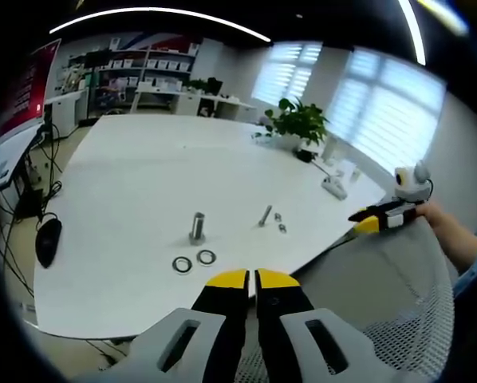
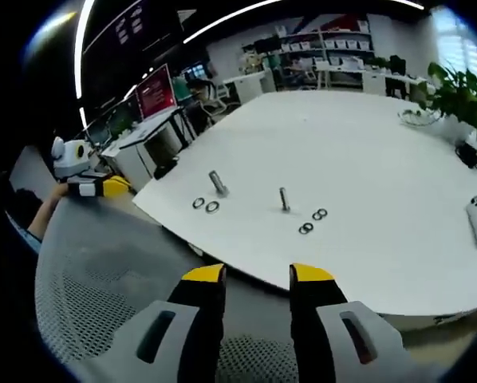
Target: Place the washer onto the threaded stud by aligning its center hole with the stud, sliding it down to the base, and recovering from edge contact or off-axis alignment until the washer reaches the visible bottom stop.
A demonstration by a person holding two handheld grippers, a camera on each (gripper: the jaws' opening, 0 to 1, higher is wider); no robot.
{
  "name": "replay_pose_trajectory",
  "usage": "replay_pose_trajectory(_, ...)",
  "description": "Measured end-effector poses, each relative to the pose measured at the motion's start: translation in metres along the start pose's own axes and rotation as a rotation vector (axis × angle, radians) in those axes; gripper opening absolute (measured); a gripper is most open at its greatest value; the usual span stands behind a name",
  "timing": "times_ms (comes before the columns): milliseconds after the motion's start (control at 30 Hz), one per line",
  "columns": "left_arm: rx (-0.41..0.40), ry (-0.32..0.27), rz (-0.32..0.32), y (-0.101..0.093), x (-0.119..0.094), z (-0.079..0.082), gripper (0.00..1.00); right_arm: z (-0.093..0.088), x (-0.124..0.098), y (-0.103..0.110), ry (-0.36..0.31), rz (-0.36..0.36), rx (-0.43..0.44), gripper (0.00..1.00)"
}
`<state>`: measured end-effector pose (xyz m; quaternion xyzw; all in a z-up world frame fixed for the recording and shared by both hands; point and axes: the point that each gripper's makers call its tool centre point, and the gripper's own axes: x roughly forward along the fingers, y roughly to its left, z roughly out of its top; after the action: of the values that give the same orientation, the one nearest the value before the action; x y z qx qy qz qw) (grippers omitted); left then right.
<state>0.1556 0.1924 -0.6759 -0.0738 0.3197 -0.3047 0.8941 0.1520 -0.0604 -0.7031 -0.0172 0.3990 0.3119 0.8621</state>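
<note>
Well ahead of right claw (image 2: pixel 257 279), washers (image 2: pixel 312 221)

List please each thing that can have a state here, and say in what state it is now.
left gripper: jaws shut, holds nothing.
right gripper: jaws open, holds nothing.
near stud: upright on the table, bare.
far stud: tilted, bare.
washers: two, flat on the table by the near stud.

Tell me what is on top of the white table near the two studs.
On the white table: two upright studs, each with a pair of washers lying flat beside it. Neither stud carries a washer; undersides are hidden.
</note>
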Motion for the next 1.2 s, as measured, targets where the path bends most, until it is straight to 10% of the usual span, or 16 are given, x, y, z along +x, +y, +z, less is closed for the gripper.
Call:
replay_pose_trajectory(333, 0.008, -0.027, 0.001, 0.001, -0.001, 0.004, 0.01, 0.013, 0.001, 0.011, 0.224, 0.066, -0.466, 0.25)
replay_pose_trajectory(633, 0.007, -0.048, -0.001, 0.0, -0.001, 0.007, 0.0, 0.041, 0.05, 0.054, 0.397, 0.202, -0.755, 0.25)
replay_pose_trajectory(800, 0.001, -0.032, 0.005, 0.002, 0.0, 0.005, 0.0, 0.045, 0.081, 0.084, 0.456, 0.334, -0.783, 0.25)
replay_pose_trajectory(1200, 0.0, -0.047, 0.017, 0.005, 0.0, 0.008, 0.0, 0.061, 0.177, 0.093, 0.49, 0.311, -0.869, 0.25)
